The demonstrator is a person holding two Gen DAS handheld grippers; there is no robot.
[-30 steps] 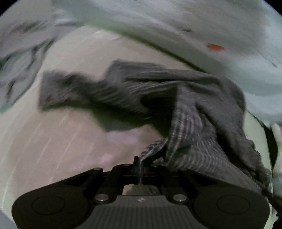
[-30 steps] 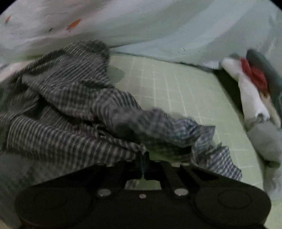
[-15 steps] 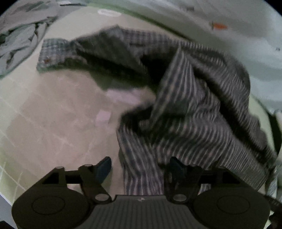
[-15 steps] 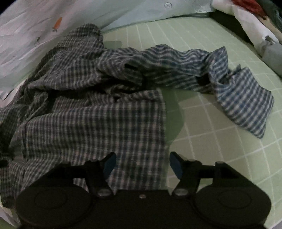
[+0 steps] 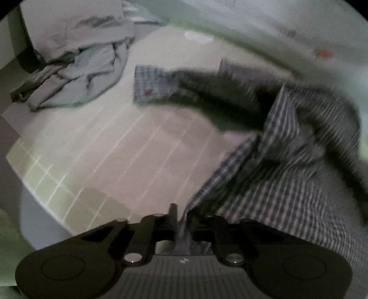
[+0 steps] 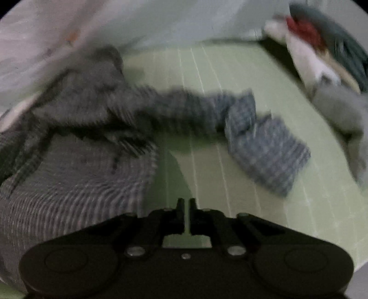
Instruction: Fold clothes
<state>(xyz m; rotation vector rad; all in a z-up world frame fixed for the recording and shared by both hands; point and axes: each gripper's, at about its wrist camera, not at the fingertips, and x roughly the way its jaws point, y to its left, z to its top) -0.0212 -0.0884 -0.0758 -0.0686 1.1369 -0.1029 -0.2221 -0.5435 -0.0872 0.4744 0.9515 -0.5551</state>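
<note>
Currently, the left gripper [image 5: 182, 215] has its fingers pressed together on a hem edge of the checked shirt [image 5: 283, 165]; the pinched fabric runs up between the fingers and fans out to the right. The shirt lies crumpled on a green gridded mat [image 5: 128, 147], with one sleeve stretched leftward and ending in a cuff [image 5: 154, 84]. A pile of pale grey-blue clothes [image 5: 78, 69] sits at the far left of the mat, well apart from the cuff. A light sheet [image 5: 276, 20] with a small orange mark lies beyond the shirt.

The right gripper [image 6: 186, 215] has its fingers drawn together with only a thin slit between them, and no fabric is visible in that slit. The shirt body [image 6: 76, 165] lies just left of the fingers, while the second sleeve [image 6: 264, 147] extends right across the mat [image 6: 253, 218]. A heap of white, red and grey garments [image 6: 322, 76] lies at the far right edge. Both views are motion-blurred.
</note>
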